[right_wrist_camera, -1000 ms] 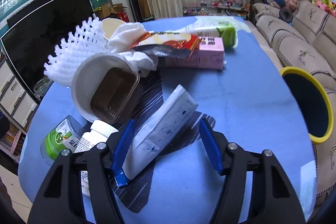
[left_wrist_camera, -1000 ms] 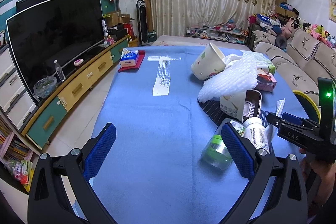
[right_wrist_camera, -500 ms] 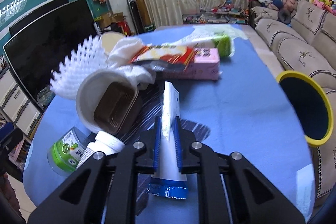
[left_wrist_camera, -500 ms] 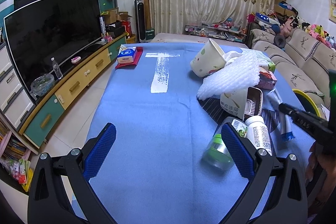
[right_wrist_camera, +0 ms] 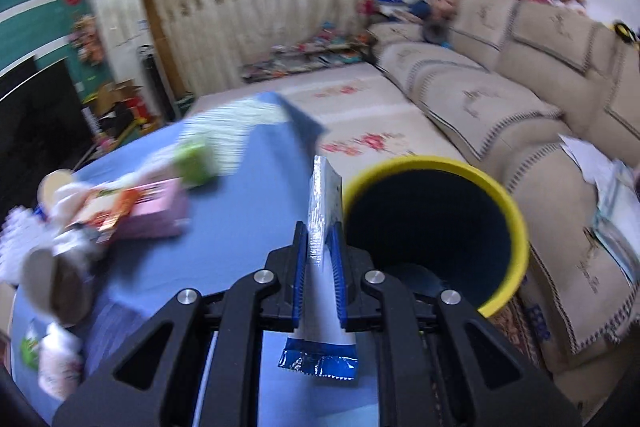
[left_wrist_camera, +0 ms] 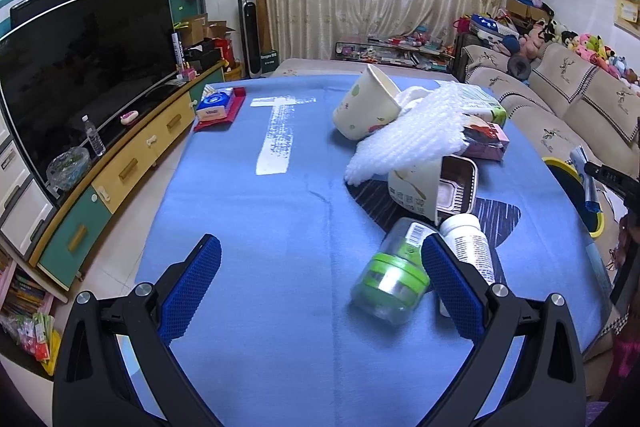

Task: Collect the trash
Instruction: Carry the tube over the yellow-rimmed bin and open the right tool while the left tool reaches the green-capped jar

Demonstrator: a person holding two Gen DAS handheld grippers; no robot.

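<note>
Only the right wrist view shows the bin's [right_wrist_camera: 516, 227] dark inside; the left shows the table's [left_wrist_camera: 280, 227] trash pile. No label reads clearly. Right tongs [right_wrist_camera: 320, 259] pinch a white tube [right_wrist_camera: 320, 211] beside the bin's rim. Left tongs [left_wrist_camera: 320, 283] gape wide, holding nothing, a green-lidded jar [left_wrist_camera: 390, 277] between the fingers, untouched.

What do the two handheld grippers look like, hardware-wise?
Both match: the left gripper and the right gripper have matte black angular frames with triangular cut-outs and silver round bolt heads at the pivots. Each finger carries a long blue pad with a fine cross-hatched grip texture. No cables show in either wrist view. The right unit's black body, seen from the left wrist view, bears small pale lettering, too small to read.
</note>
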